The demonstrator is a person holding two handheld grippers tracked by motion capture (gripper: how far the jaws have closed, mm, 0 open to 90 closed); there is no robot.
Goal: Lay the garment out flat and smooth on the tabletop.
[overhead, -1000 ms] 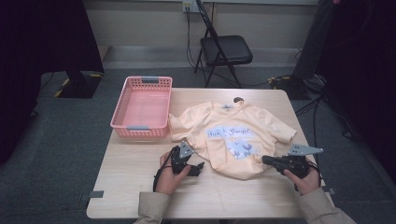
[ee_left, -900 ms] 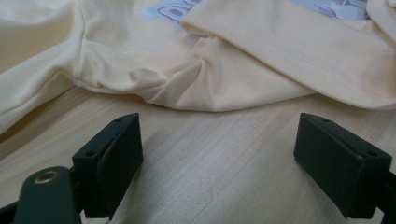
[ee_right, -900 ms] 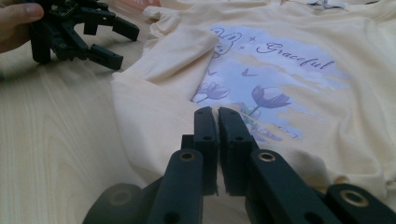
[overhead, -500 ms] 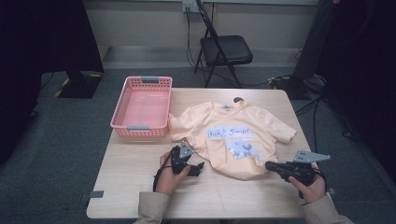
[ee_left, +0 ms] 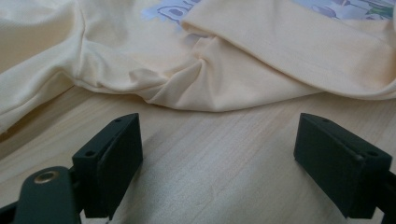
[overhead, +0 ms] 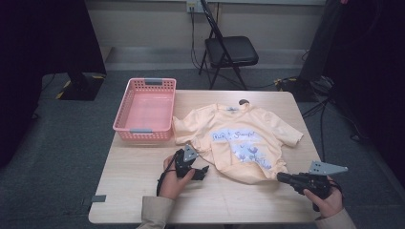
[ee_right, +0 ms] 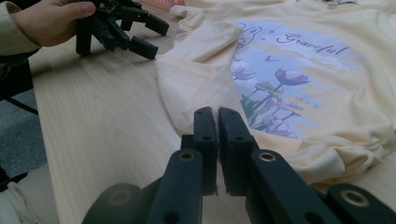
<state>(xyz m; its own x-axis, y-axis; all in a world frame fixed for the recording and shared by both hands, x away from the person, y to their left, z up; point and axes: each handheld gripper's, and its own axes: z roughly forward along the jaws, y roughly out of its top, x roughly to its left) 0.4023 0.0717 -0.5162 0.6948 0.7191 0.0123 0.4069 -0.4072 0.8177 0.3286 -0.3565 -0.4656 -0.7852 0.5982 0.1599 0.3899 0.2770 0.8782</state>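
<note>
A pale yellow T-shirt (overhead: 243, 138) with a blue flower print lies spread face up on the wooden table (overhead: 138, 186), its lower hem rumpled. My left gripper (overhead: 203, 171) rests on the table at the shirt's lower left edge. In the left gripper view its jaws stand wide open (ee_left: 219, 154) over bare wood, just short of the folded hem (ee_left: 224, 88). My right gripper (overhead: 279, 177) sits near the table's front right, by the shirt's lower right hem. In the right gripper view its jaws are shut (ee_right: 217, 116) with nothing between them, and the shirt (ee_right: 289, 70) lies just beyond.
A pink plastic basket (overhead: 145, 109) stands empty at the table's back left, touching the shirt's sleeve. A black folding chair (overhead: 229, 47) stands on the floor behind the table. Bare wood runs along the front of the table. The left gripper (ee_right: 144, 32) also appears in the right gripper view.
My right gripper has drawn back a little toward the table's front right corner, away from the shirt's hem. The left gripper and the shirt have stayed put.
</note>
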